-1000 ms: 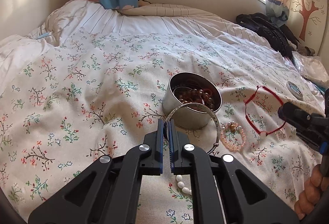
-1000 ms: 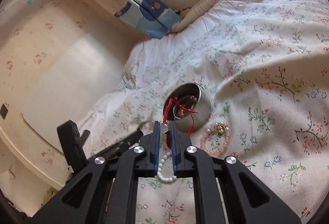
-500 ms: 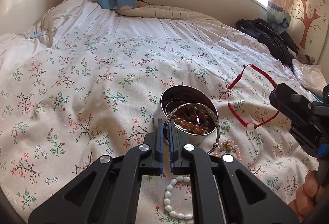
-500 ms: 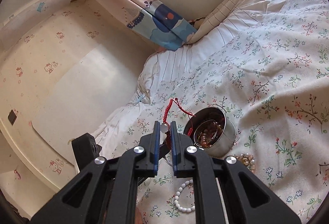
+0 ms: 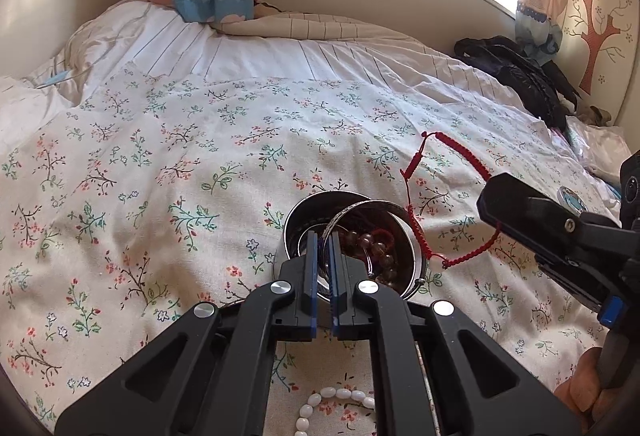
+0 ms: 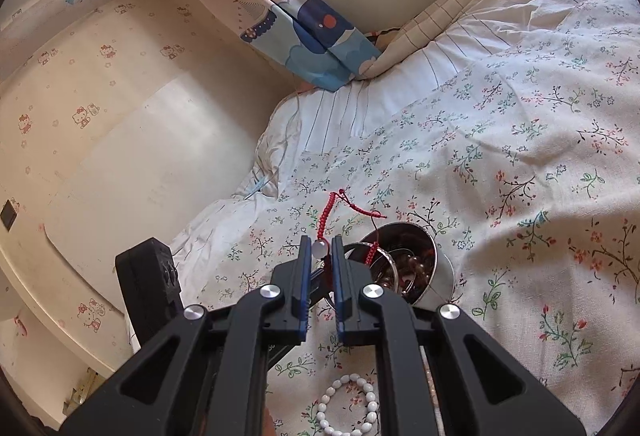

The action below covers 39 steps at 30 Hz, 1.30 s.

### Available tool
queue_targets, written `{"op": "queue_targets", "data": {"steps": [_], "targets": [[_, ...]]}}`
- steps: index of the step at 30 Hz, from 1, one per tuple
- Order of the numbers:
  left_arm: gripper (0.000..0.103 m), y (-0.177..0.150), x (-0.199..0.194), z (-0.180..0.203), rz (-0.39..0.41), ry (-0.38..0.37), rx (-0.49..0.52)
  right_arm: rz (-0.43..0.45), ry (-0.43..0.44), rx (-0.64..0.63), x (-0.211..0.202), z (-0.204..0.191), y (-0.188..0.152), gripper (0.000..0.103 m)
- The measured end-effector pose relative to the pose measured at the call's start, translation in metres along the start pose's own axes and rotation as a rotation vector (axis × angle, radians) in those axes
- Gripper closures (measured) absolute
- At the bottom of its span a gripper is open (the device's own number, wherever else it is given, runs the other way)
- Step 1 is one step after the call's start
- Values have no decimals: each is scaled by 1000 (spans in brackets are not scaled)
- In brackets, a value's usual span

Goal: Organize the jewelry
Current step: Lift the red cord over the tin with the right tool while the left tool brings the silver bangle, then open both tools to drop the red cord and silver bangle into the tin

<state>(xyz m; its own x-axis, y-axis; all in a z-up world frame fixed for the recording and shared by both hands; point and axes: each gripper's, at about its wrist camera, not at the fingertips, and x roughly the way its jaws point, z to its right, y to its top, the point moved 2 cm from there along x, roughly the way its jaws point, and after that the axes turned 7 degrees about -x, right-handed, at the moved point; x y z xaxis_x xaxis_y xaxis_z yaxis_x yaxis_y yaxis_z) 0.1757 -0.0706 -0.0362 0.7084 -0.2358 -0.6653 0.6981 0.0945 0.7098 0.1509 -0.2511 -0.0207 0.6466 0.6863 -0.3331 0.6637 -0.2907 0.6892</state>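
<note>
Setting: a bed [image 5: 160,164] with a floral cover; jewelry is being gathered into a round metal tin [image 5: 414,268] that sits on the cover.
Left hand-held gripper [image 5: 325,248]: jaws closed on the thin rim of a silver bangle [image 5: 360,206], holding it tilted over the tin's mouth, its far edge level with the tin's rim.
Right hand-held gripper [image 6: 320,248]: jaws pinched on the white bead of a red cord bracelet [image 6: 326,214]; the loop stands up and out from the jaws, beside and partly above the tin [image 6: 438,290].
Tin contents: brown beads [image 5: 376,252], with some red cord among them, already inside.
Still loose: a white bead bracelet [image 6: 346,410] lies on the cover near the camera, apart from the tin.
Stage (judged): both pieces are about ready to drop in.
Risk, tin: it rests on soft bedding and looks slightly tilted; a nudge from either hand-held gripper could tip it and spill the beads.
Risk, bangle: released off-centre, it may catch the rim and slide onto the cover.
Risk, cord: the limp loop could snag on the bangle or drape outside the rim.
Risk, crowding: both tools meet over one small opening and may knock together.
</note>
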Motion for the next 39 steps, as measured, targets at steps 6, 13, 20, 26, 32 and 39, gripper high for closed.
{"op": "queue_targets", "data": {"steps": [6, 13, 20, 26, 32, 39], "targets": [[98, 3, 12, 4, -15, -6, 5, -16, -18, -17, 11, 3, 3, 92], [61, 9, 5, -10, 27, 55, -52, -119, -44, -15, 42, 10, -2, 86], [54, 13, -2, -20, 53, 91, -76, -77, -71, 7, 33, 16, 0, 65], [51, 12, -2, -15, 58, 116, -36, -69, -103, 56, 30, 28, 2, 53], [47, 11, -3, -12, 67, 136, -11, -69, -117, 61, 28, 30, 1, 49], [45, 10, -4, -9, 74, 146, 6, -70, -123, 64, 28, 31, 1, 45]]}}
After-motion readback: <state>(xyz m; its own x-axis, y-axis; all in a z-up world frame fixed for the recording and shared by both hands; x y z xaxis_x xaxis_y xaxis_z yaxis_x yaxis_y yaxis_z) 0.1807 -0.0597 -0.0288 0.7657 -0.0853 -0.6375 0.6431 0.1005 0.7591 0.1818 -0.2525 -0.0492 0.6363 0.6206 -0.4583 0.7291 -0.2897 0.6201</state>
